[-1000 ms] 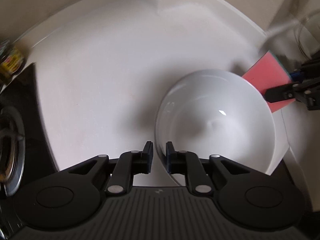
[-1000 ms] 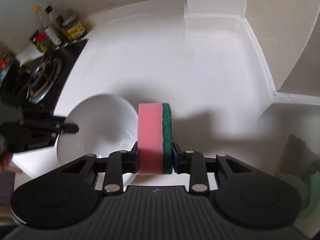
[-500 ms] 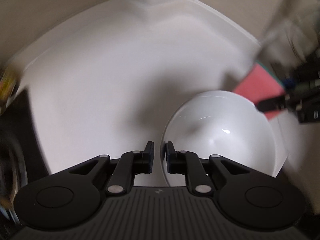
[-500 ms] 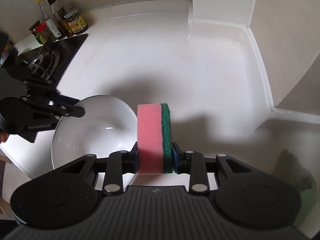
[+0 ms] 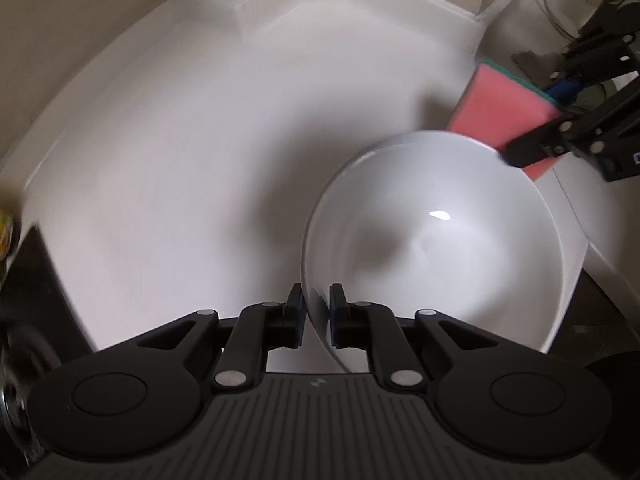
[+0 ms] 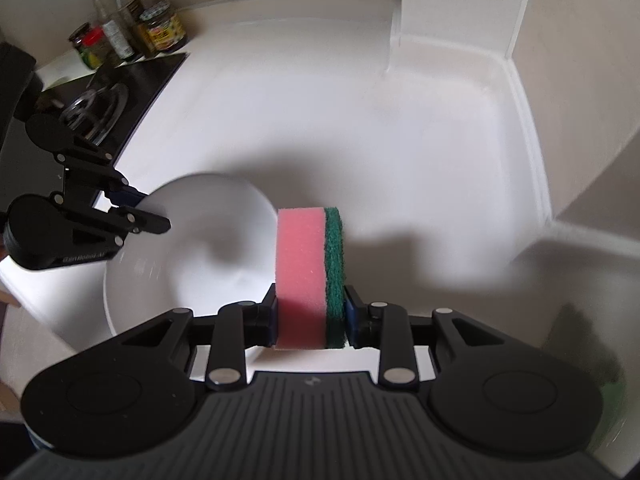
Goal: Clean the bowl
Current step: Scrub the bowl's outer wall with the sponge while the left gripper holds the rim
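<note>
A white bowl (image 5: 440,240) sits on the white counter, and its near rim runs between the jaws of my left gripper (image 5: 316,308). Those jaws are closing and both pads lie against the rim. In the right wrist view the same bowl (image 6: 192,248) is at lower left, with the left gripper (image 6: 154,210) on its far-left edge. My right gripper (image 6: 310,312) is shut on a pink sponge (image 6: 304,272) with a green scouring side, held upright just right of the bowl. From the left wrist view the sponge (image 5: 504,112) hangs past the bowl's far rim.
A black hob (image 6: 100,96) lies to the left, with bottles and jars (image 6: 120,36) behind it. The white counter (image 6: 320,120) ends at a wall corner and a square post (image 6: 452,12). A green cloth (image 6: 612,380) sits low at the right.
The left gripper has rolled and shifted, so the bowl's rim, earlier beside its right finger, now runs between both pads. The right gripper still grips the sponge beside the bowl.
</note>
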The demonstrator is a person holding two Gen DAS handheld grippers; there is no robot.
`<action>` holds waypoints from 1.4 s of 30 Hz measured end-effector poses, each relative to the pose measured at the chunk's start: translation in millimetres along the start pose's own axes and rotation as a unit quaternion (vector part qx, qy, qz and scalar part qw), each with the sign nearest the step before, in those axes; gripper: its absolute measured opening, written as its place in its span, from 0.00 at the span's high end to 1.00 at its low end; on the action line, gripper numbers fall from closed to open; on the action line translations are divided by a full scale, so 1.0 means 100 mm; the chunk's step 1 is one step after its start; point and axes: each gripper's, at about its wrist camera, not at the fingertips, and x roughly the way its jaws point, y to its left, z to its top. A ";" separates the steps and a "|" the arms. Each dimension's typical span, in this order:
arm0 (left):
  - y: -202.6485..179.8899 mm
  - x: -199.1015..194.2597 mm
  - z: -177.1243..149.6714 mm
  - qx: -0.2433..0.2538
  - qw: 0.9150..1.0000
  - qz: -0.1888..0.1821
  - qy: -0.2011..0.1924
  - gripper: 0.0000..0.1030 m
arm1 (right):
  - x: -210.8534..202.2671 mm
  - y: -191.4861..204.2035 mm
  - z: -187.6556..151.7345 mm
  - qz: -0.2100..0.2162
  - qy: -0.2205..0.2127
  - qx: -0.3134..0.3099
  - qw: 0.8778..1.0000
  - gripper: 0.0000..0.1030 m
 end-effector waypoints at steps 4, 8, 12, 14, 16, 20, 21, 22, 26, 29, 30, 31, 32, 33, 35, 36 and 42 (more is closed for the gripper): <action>0.10 -0.10 -0.17 -0.116 0.993 0.006 -0.013 0.85 | 0.00 -0.02 0.00 0.003 -0.001 0.020 1.000 0.74; 0.06 -0.17 -0.44 -0.200 0.980 0.004 -0.004 0.89 | -0.02 -0.06 -0.07 0.022 -0.004 0.048 0.999 0.74; -0.01 -0.15 -0.42 -0.152 0.988 0.007 -0.005 0.93 | -0.04 0.01 -0.15 0.021 0.005 0.032 0.999 0.74; -0.04 -0.09 -0.30 -0.100 0.995 0.004 0.003 0.92 | -0.05 0.04 -0.15 0.019 0.016 0.011 1.000 0.74; -0.07 -0.06 -0.21 -0.050 0.999 0.002 0.004 0.91 | -0.05 0.03 -0.12 0.016 0.016 0.004 1.000 0.74; -0.07 -0.07 -0.07 0.002 1.000 -0.008 0.002 0.90 | 0.00 0.00 -0.02 0.005 0.003 0.015 1.000 0.74; -0.06 -0.07 -0.06 -0.009 1.000 -0.005 0.000 0.90 | 0.01 -0.01 -0.01 0.005 0.001 0.020 1.000 0.74; -0.04 -0.10 -0.07 -0.031 0.999 0.000 -0.010 0.90 | 0.01 -0.03 0.00 0.009 0.001 0.026 1.000 0.74; 0.02 -0.29 -0.28 -0.146 0.989 0.006 -0.029 0.90 | 0.01 -0.05 -0.03 0.015 -0.003 0.037 0.999 0.74; -0.06 -0.34 -0.48 -0.168 0.985 0.000 -0.029 0.90 | -0.01 -0.06 -0.08 0.018 -0.005 0.048 0.999 0.74; -0.04 -0.36 -0.51 -0.166 0.986 -0.003 -0.027 0.90 | -0.01 -0.05 -0.10 0.019 -0.005 0.049 0.999 0.74; 0.04 -0.40 -0.51 -0.161 0.987 -0.003 -0.027 0.89 | -0.02 -0.05 -0.13 0.021 -0.004 0.050 0.999 0.74; 0.10 -0.41 -0.52 -0.154 0.988 -0.003 -0.026 0.89 | -0.03 -0.04 -0.14 0.021 -0.003 0.049 0.999 0.74; 0.16 -0.42 -0.53 -0.148 0.989 -0.002 -0.026 0.90 | -0.04 -0.02 -0.16 0.021 0.003 0.038 0.999 0.74; 0.16 -0.41 -0.46 -0.121 0.993 0.001 -0.017 0.91 | -0.05 -0.01 -0.16 0.023 0.011 0.026 0.999 0.74; 0.13 -0.37 -0.41 -0.105 0.994 0.005 -0.013 0.91 | -0.05 -0.01 -0.15 0.024 0.015 0.021 0.999 0.74; -0.15 -0.32 -0.30 -0.027 0.999 0.033 -0.006 0.89 | -0.02 0.02 -0.05 0.014 0.001 0.017 1.000 0.74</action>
